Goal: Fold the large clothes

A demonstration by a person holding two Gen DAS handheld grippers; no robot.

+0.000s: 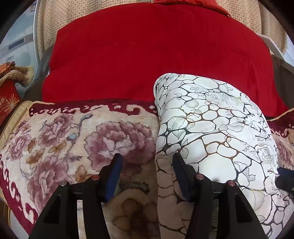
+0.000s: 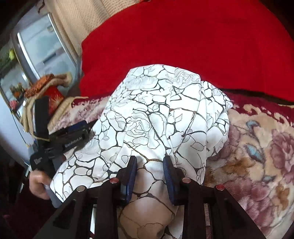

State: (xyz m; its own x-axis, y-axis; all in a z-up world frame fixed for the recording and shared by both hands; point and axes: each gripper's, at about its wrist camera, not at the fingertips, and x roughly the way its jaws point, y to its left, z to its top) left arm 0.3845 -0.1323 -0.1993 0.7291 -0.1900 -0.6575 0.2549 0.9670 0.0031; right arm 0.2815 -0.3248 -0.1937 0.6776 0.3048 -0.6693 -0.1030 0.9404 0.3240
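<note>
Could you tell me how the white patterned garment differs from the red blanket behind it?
The white garment carries dark crackle lines and rose outlines; the red blanket is plain. The garment is bunched into a narrow folded bundle; the blanket lies spread wide. The garment sits between the right gripper jaws; nothing grips the blanket. Both rest on the floral blanket.

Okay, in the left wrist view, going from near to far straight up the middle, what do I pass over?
left gripper with its jaws open → floral plush blanket → red blanket → beige dotted fabric at the far end.
</note>
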